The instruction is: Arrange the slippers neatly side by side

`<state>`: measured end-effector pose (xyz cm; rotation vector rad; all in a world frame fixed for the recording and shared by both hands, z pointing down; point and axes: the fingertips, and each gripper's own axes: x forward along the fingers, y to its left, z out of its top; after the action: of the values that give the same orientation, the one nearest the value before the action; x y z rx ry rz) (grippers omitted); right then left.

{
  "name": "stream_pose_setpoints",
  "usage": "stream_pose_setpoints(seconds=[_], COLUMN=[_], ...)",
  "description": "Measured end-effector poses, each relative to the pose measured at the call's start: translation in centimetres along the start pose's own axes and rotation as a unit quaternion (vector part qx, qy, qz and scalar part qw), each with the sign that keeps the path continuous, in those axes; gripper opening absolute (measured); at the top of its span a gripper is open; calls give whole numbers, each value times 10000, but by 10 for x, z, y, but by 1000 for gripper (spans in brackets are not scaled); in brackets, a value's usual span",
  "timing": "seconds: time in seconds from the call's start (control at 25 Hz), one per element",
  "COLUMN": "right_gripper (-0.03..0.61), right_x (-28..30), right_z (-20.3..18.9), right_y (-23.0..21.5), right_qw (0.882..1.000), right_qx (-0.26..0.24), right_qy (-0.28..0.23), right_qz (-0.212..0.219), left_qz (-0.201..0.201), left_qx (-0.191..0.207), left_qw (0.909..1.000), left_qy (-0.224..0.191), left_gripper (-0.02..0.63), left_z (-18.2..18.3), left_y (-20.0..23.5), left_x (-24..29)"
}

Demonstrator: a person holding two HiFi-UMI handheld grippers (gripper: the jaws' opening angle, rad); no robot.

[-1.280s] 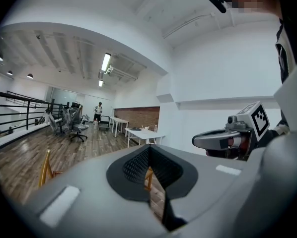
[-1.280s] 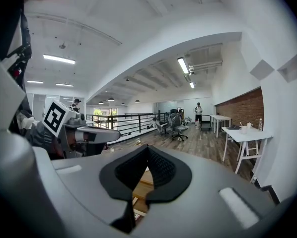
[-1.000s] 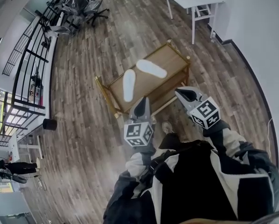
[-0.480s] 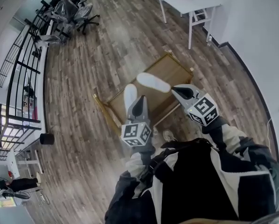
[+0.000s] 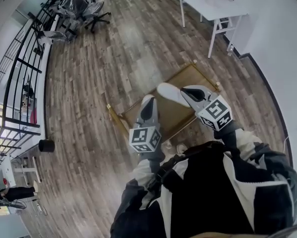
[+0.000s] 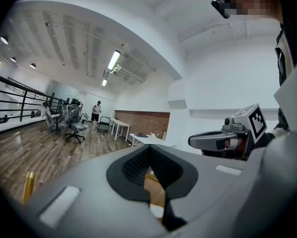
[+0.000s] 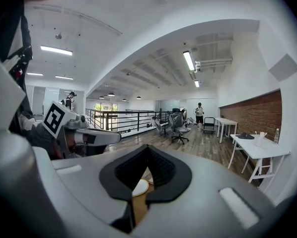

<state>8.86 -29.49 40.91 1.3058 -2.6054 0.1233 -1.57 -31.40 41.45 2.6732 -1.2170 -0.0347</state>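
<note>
Two white slippers lie apart on a low wooden table (image 5: 190,78). One slipper (image 5: 167,91) lies slanted near the middle. The other slipper (image 5: 145,98) peeks out behind my left gripper (image 5: 148,108). That gripper hovers over the table's near left part, shut and empty. My right gripper (image 5: 184,90) is also shut and empty, its tip beside the slanted slipper. Below the shut left gripper (image 6: 151,150) a bit of wood and white shows. Under the right gripper (image 7: 148,148) a slipper (image 7: 140,186) shows through the gap.
A white table (image 5: 208,4) stands at the far right by the wall. Wrapped office chairs (image 5: 84,6) stand at the back, a black railing (image 5: 19,73) runs along the left, and a black bin (image 5: 46,145) sits near it. A person (image 7: 199,114) stands far off.
The view and both grippers have moved forward to the low table. The grippers now reach over its near side and cover part of the slippers. Both stayed shut.
</note>
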Motion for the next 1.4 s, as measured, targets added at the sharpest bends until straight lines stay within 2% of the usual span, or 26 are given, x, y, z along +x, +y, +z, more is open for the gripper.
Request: stream_pose_setpoints(seconds=[0.24, 0.48, 0.64, 0.92, 1.16, 1.28, 1.4], right_gripper=[5, 5, 5, 5, 5, 5, 5], right_x=[34, 61, 72, 81, 89, 88, 85], right_z=[3, 7, 13, 7, 3, 1, 3], right_y=[4, 22, 20, -5, -8, -10, -18], right_qw=[9993, 9942, 9884, 9807, 9740, 9731, 9742], right_qx=[-58, -83, -193, -251, -331, -373, -399], right_qy=[-5, -63, -136, -100, -60, -47, -88], right_qz=[376, 1073, 1502, 1937, 2240, 2274, 2219], left_qz=[372, 1014, 1532, 2232, 2452, 2420, 2353], left_qx=[3, 36, 69, 113, 114, 99, 250], left_qw=[9993, 9948, 9882, 9747, 9694, 9702, 9716], left_qy=[5, 8, -14, -48, 11, 74, -13], left_gripper=[8, 8, 8, 8, 7, 8, 8], left_z=[-2, 2, 5, 4, -2, -9, 0], left_y=[24, 35, 44, 43, 44, 46, 42], left_x=[-6, -18, -22, -23, -15, -8, -2])
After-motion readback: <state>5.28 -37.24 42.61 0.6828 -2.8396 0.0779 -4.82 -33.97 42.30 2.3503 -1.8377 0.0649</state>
